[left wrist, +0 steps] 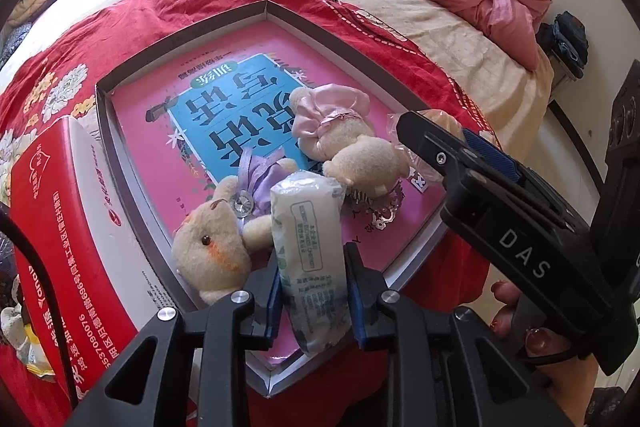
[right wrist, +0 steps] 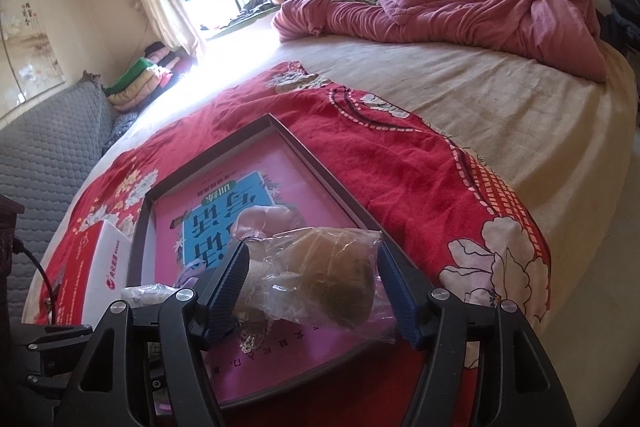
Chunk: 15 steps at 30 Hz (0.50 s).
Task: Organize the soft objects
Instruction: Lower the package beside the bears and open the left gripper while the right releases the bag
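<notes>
A shallow grey tray [left wrist: 120,163] lies on the red bedspread with a pink and blue book [left wrist: 224,107] flat inside it. On the book lie a plush bear in a purple dress [left wrist: 212,247] and another in a pink dress [left wrist: 340,143]. My left gripper [left wrist: 312,267] is shut on a white soft tissue packet [left wrist: 308,227], which stands over the tray's near corner. My right gripper [right wrist: 316,267] stands open over the tray's right side. A clear bag with a brown bun [right wrist: 320,279] sits between its fingers, resting on the book.
A red and white carton [left wrist: 52,211] sits against the tray's left side. A crumpled pink quilt [right wrist: 460,11] lies at the far end of the bed, with beige sheet [right wrist: 500,115] to the right. A hand [left wrist: 516,323] holds the right gripper's grip.
</notes>
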Motion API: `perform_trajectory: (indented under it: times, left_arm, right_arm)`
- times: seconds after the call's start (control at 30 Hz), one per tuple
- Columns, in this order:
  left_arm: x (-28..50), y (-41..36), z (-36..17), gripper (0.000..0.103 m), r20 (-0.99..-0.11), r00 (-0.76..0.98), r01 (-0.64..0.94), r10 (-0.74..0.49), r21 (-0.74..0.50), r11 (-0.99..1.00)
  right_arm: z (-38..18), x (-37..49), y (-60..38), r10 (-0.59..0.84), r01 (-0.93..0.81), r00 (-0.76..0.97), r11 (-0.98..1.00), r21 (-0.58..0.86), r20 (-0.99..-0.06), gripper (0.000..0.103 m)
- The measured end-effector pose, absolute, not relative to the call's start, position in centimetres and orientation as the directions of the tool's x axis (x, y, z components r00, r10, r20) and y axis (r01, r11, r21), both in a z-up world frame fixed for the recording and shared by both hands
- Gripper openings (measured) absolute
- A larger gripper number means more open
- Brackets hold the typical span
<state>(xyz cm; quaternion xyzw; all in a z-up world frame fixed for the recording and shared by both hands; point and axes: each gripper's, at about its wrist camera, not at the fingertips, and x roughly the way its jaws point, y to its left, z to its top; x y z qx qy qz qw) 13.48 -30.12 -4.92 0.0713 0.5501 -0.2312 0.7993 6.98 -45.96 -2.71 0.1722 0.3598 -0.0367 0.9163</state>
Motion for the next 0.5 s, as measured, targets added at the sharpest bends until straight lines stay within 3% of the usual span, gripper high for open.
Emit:
perform_trajectory:
  times: [0.37,0.5]
  left_arm:
    - [13.1,-30.1,-4.1,0.042,-0.906,0.298,0.448,-0.3,-0.145,0.882]
    - [12.7,-30.1,-3.6,0.054,-0.903,0.31,0.455,-0.299,-0.135,0.88]
  right_arm:
    - [-1.3,5.8,-47.0,0.016,0.228,0.786,0.922,0.314,-0.618,0.071]
    - [-1.0,5.7,-46.9,0.013,0.224,0.787,0.926,0.305,-0.617,0.071]
